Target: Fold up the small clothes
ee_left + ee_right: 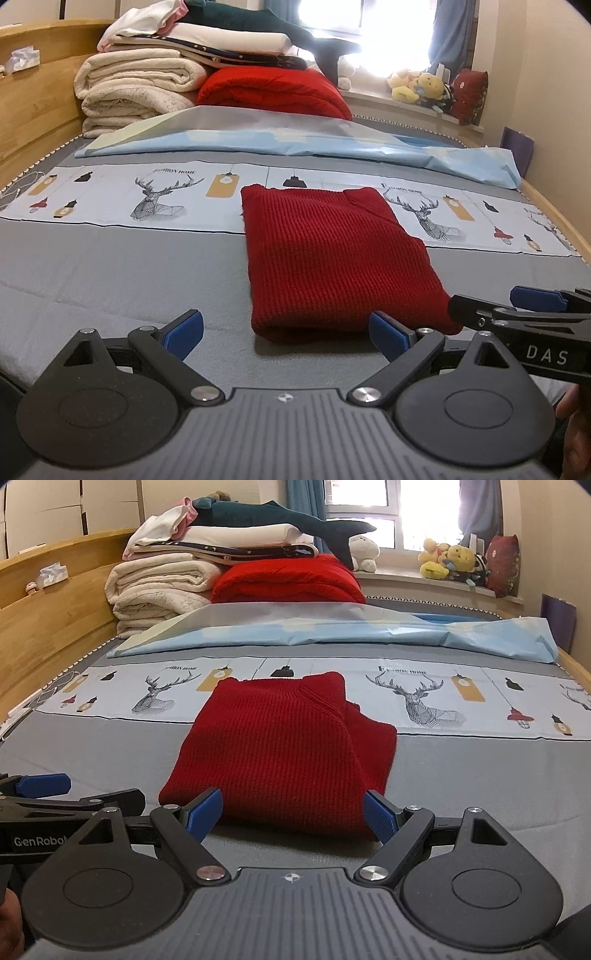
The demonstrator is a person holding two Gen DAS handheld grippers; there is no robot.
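Red knitted sweater (pixel 332 258) lay folded on the grey bed (pixel 129 266), partly over the deer-print strip. My left gripper (pixel 288 332) and right gripper (pixel 291 812) hovered just before its near edge, both spread wide and holding nothing.

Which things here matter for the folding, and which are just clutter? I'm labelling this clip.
Job: red knit garment, left gripper, right gripper.

Lying about: blanket stack, blue sheet, plush shark, windowsill toys.

Wooden bed frame (pixel 55 602); grey sheet (pixel 480 775) with deer-print band (pixel 417 698); stacked cream blankets (pixel 155 587); folded red quilt (pixel 288 579); plush shark (pixel 280 517); soft toys (pixel 450 561) on windowsill.
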